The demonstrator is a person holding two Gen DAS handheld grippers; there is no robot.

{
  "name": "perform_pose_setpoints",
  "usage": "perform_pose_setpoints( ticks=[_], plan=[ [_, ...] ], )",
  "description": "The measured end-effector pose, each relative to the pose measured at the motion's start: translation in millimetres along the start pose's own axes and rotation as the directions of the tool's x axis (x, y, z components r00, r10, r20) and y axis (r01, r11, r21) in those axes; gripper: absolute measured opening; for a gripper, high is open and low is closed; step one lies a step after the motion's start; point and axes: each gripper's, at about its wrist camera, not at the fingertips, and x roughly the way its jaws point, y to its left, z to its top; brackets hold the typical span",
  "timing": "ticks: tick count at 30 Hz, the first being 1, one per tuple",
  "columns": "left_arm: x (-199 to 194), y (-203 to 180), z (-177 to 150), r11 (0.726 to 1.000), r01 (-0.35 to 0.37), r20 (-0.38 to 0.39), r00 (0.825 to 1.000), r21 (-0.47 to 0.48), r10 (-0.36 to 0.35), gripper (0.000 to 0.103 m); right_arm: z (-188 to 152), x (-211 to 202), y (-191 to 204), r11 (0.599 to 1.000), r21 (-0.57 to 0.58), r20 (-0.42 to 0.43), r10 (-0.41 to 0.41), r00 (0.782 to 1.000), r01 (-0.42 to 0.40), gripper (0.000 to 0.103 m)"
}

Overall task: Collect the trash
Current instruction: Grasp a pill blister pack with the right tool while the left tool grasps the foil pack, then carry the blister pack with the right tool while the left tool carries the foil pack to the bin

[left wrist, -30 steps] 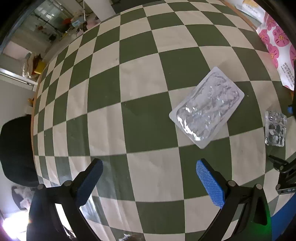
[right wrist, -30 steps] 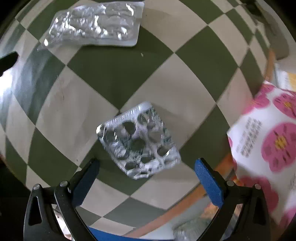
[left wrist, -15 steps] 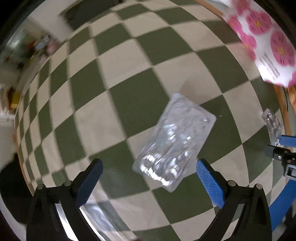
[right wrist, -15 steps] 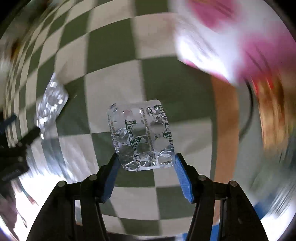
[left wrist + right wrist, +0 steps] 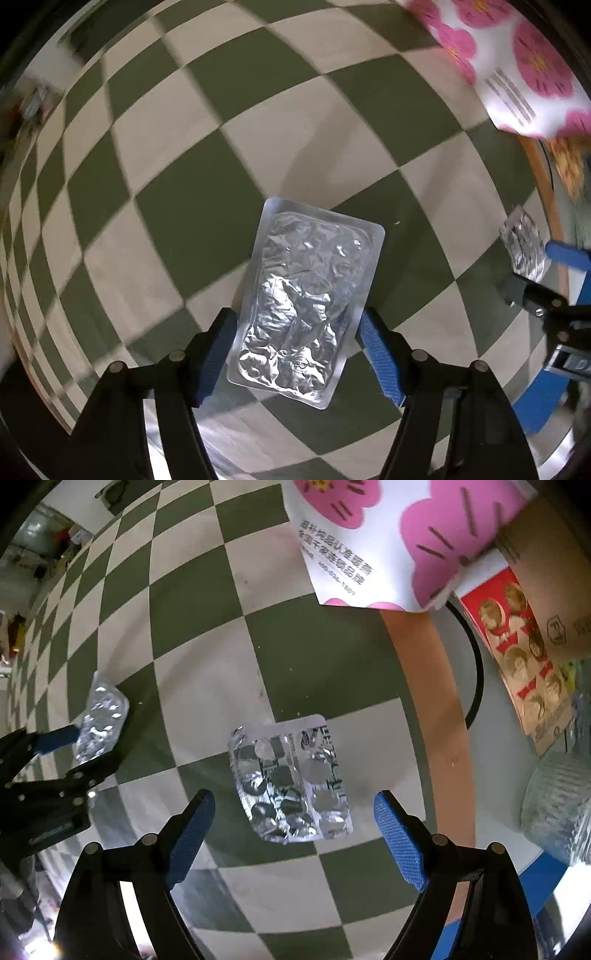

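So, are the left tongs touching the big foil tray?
Touching. In the left wrist view, both blue pads of the left tongs press against the long edges of the foil tray, with no gap on either side.

Setting is read as a home interior, prob. dining/living area. Indicators: table covered w/ green-and-cream checkered cloth; pink-flower printed bag; red printed box; glass container; cluttered room corner seen beyond table edge.

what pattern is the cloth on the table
A green and cream checkerboard on the tablecloth, clearest in the left wrist view.
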Motion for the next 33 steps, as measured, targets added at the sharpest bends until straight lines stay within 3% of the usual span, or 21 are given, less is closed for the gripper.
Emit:
perform_pose_setpoints(
  ticks=[1,2,3,6,8,11,14,26,31,33],
  plan=[
    [0.9,2.0,-4.4,0.999,0.003,-0.008,1.0,-0.046,-0.003,0.066,-2.8,2.8,4.1,1.0,-0.002,0.01,-0.006,1.0,0.006,0.083],
    [2.1,4.8,-10.5,0.994,0.008,-0.021,1.0,-0.11,-0.01,0.066,-3.6,4.1,6.1,1.0,-0.007,0.022,-0.018,1.0,0.018,0.068],
    [2.9,8.0,-17.0,0.985,0.021,-0.033,0.999,-0.171,-0.027,0.066,-7.4,5.6,13.1,0.999,-0.01,0.03,-0.044,0.999,0.045,0.063],
    [6.7,17.6,-44.6,0.925,0.064,-0.048,0.995,-0.374,-0.088,0.066,-19.5,7.4,24.7,1.0,0.008,0.039,-0.019,0.999,0.018,0.061],
    [7.6,15.8,-55.8,0.905,0.075,-0.031,0.995,-0.419,-0.097,0.066,-27.9,9.8,30.0,0.999,0.018,0.002,0.031,1.0,-0.031,0.06],
    [9.1,0.4,-58.9,0.926,0.052,-0.021,0.998,-0.374,-0.065,0.067,-37.0,13.9,37.5,0.997,0.017,-0.049,0.082,0.995,-0.081,0.061],
    [11.3,-20.0,-58.6,0.947,0.01,-0.034,0.999,-0.321,-0.022,0.069,-36.3,15.8,43.9,0.998,0.005,-0.045,0.057,0.997,-0.057,0.064],
    [9.5,-63.5,-74.7,0.954,0.004,0.025,1.0,-0.301,0.004,0.064,-69.1,25.7,89.5,0.997,-0.011,0.062,-0.074,0.995,0.075,0.064],
    [6.5,-35.9,-105.6,0.955,-0.011,0.036,0.999,-0.296,0.023,0.063,-94.1,29.1,102.8,0.996,-0.029,0.081,-0.077,0.994,0.079,0.059],
    [-0.4,-43.7,-113.9,0.959,-0.028,0.049,0.998,-0.283,0.044,0.063,-99.8,31.3,104.6,0.996,-0.04,0.084,-0.073,0.994,0.076,0.059]
  ],
)
